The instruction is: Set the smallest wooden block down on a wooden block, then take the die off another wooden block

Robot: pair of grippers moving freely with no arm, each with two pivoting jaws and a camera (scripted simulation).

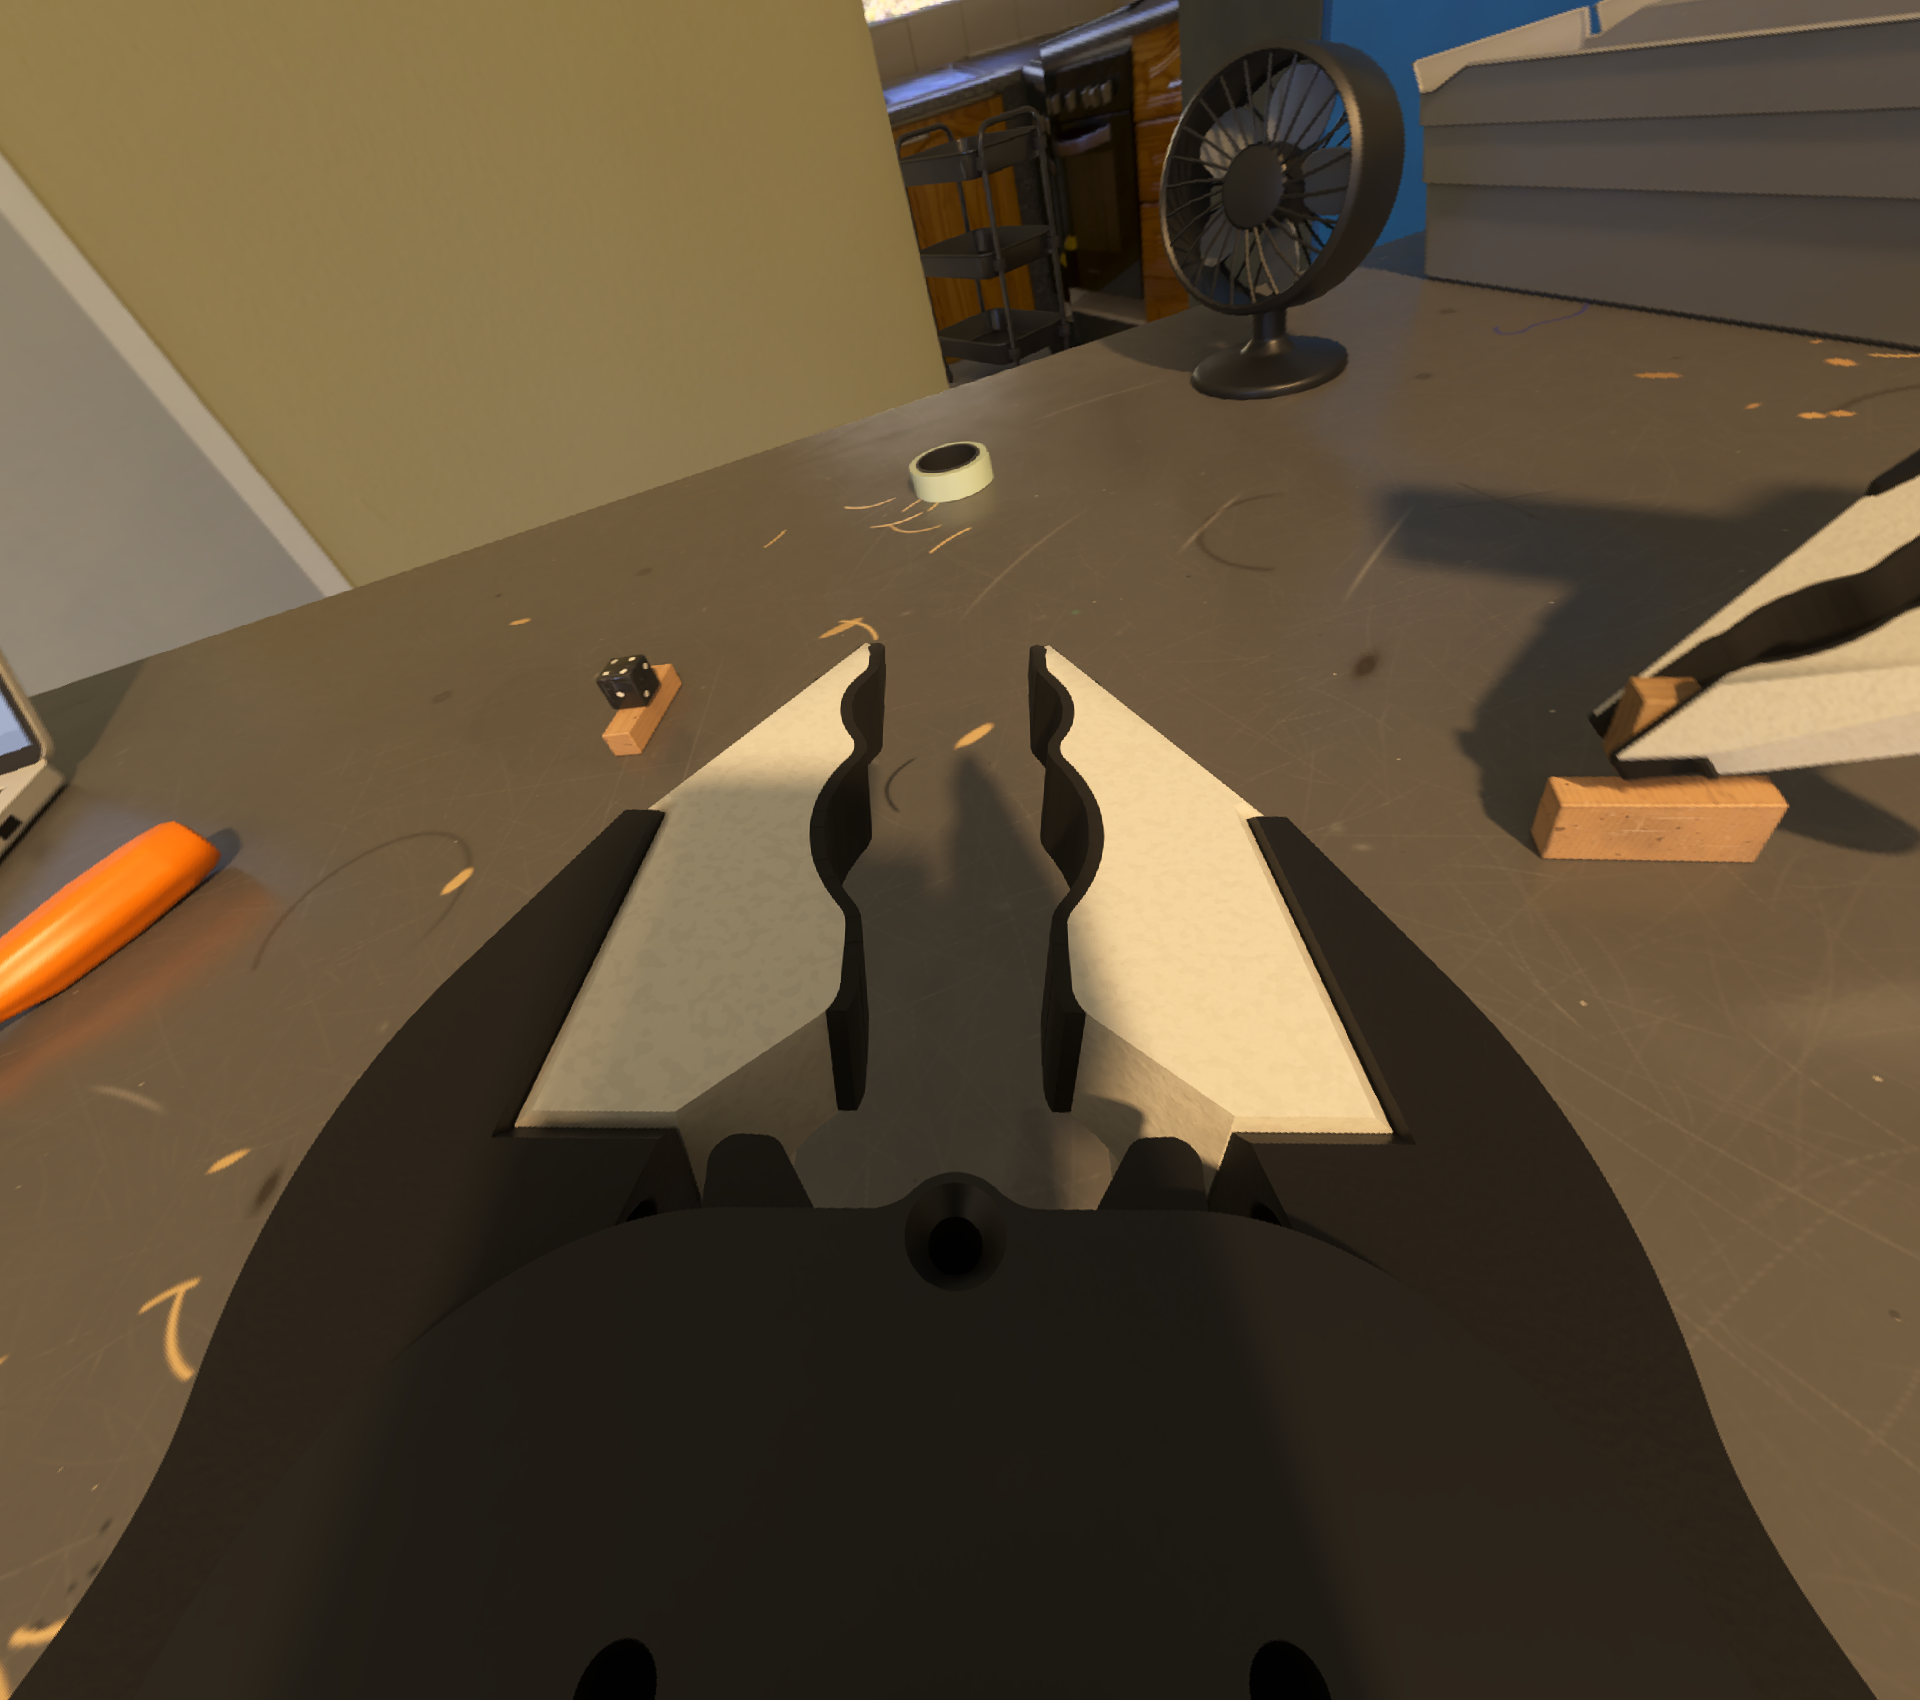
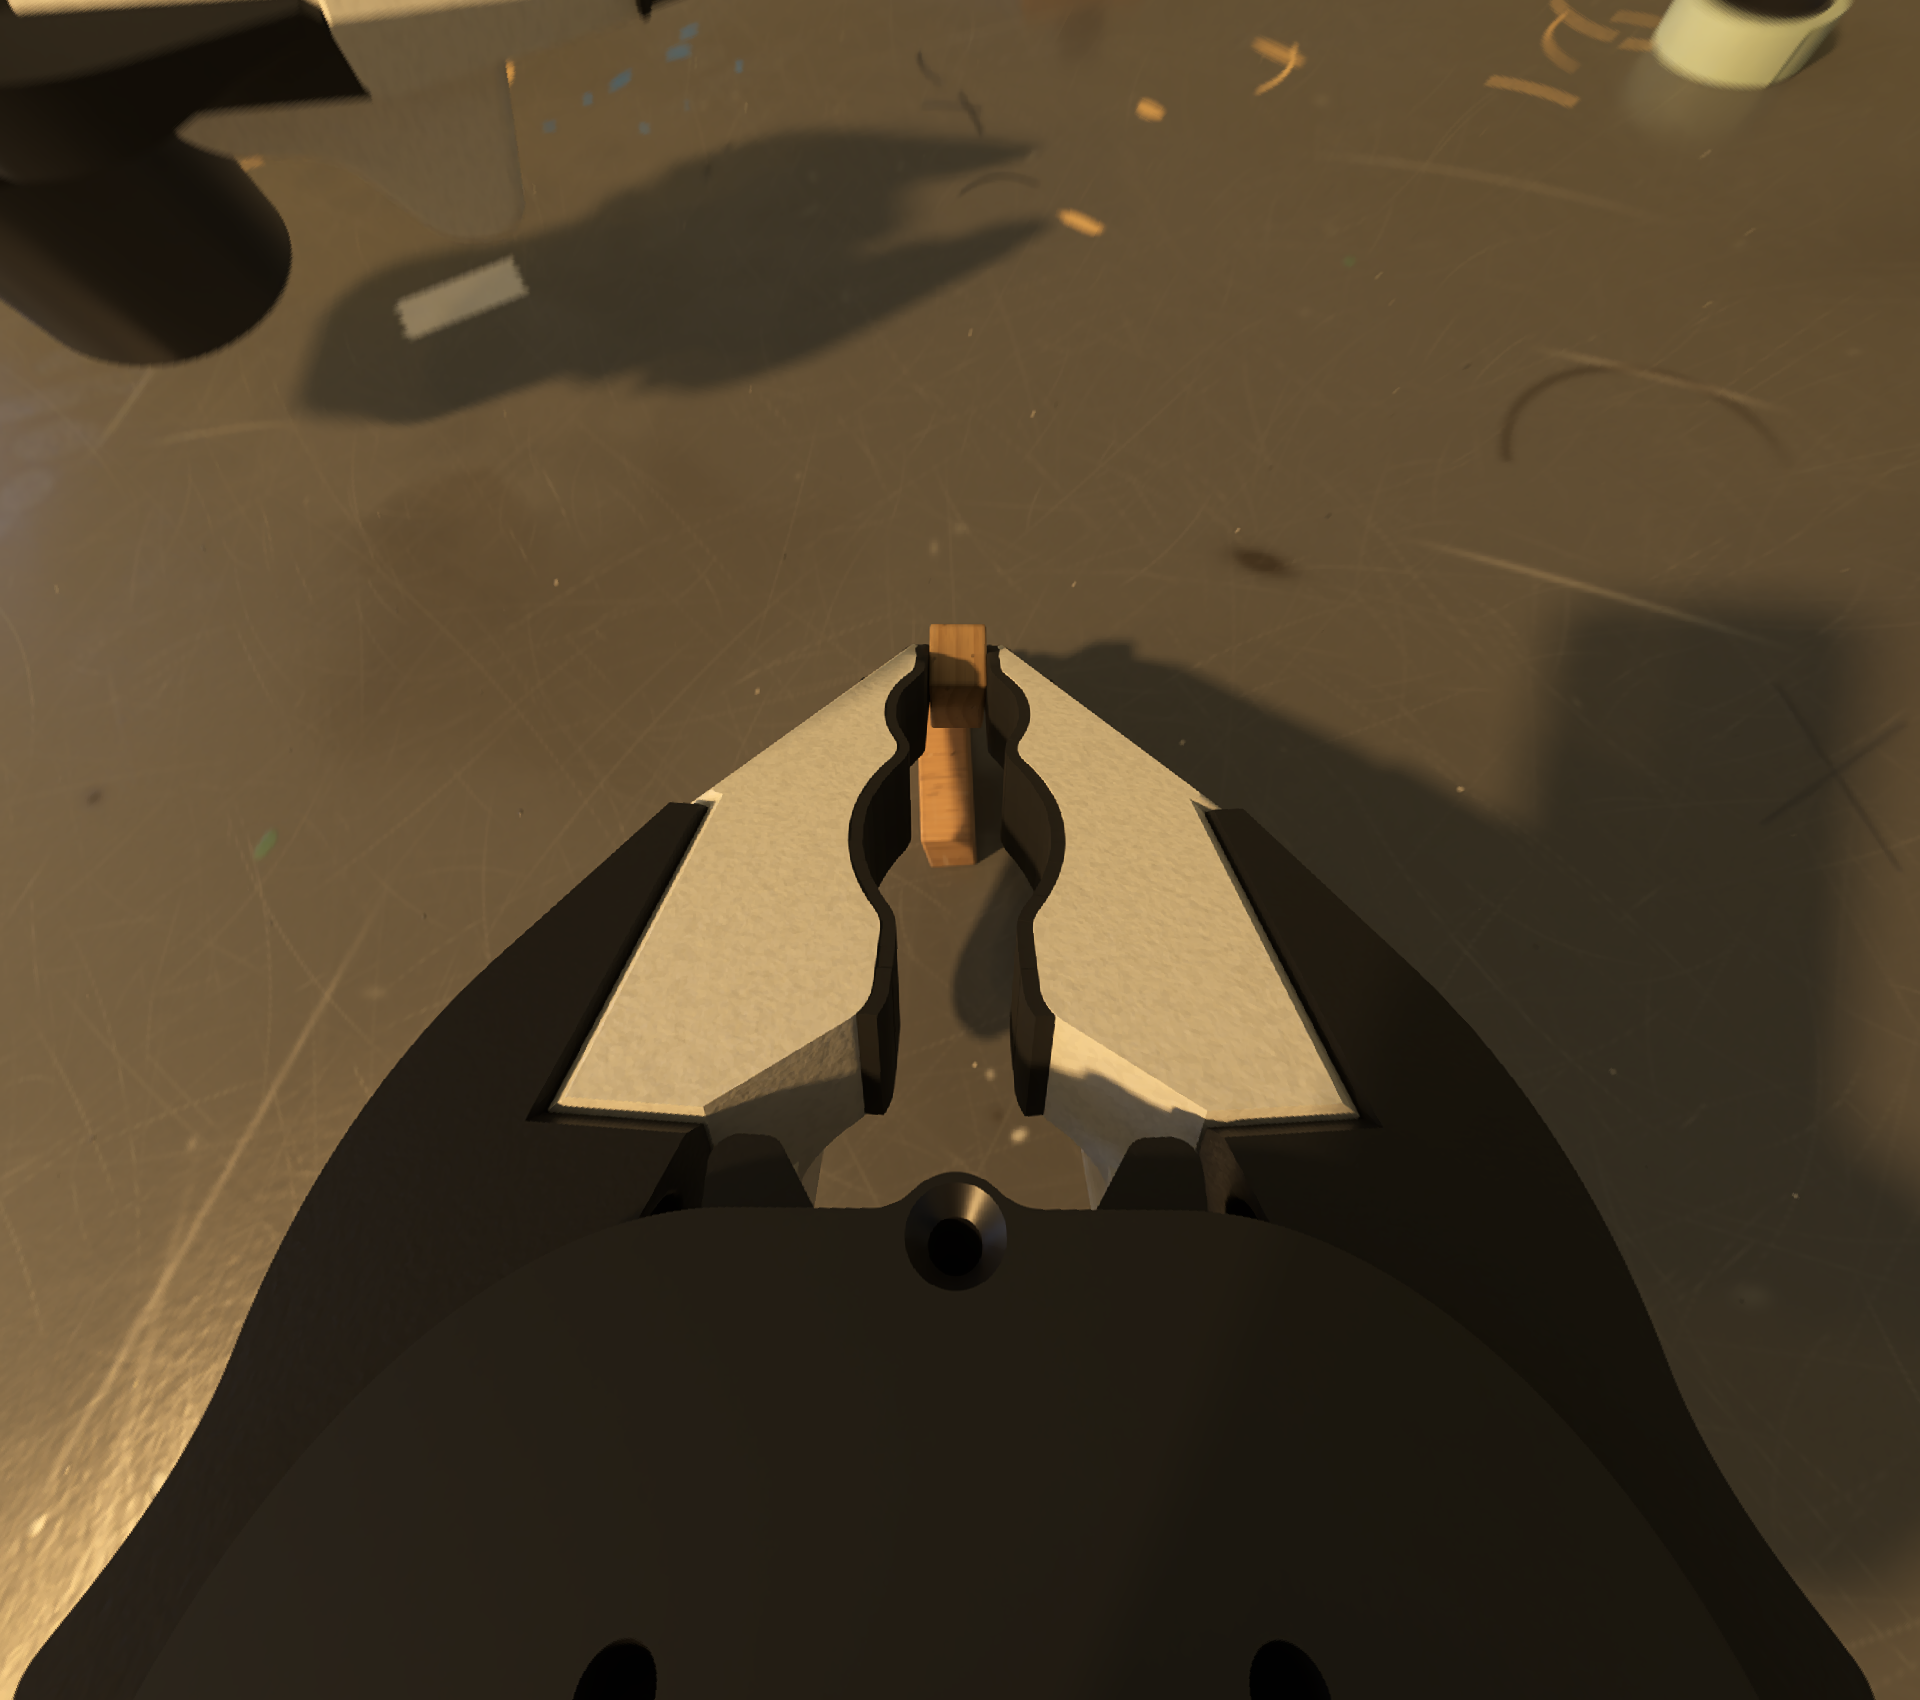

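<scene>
1. Right tongs point(image 2: 956, 663) are clamped on the smallest block point(image 2: 952, 777), just above the big block point(image 1: 1658, 817).
2. Left tongs point(image 1: 956, 663) hang parted, empty.
3. Step one: lower, release squarely.
4. The die point(image 1: 625, 680) waits on its far block point(image 1: 642, 715).

Grey table point(image 1: 1247, 975), fan point(image 1: 1280, 196), tape roll point(image 1: 951, 471), blocks point(image 1: 1657, 817)
</scene>
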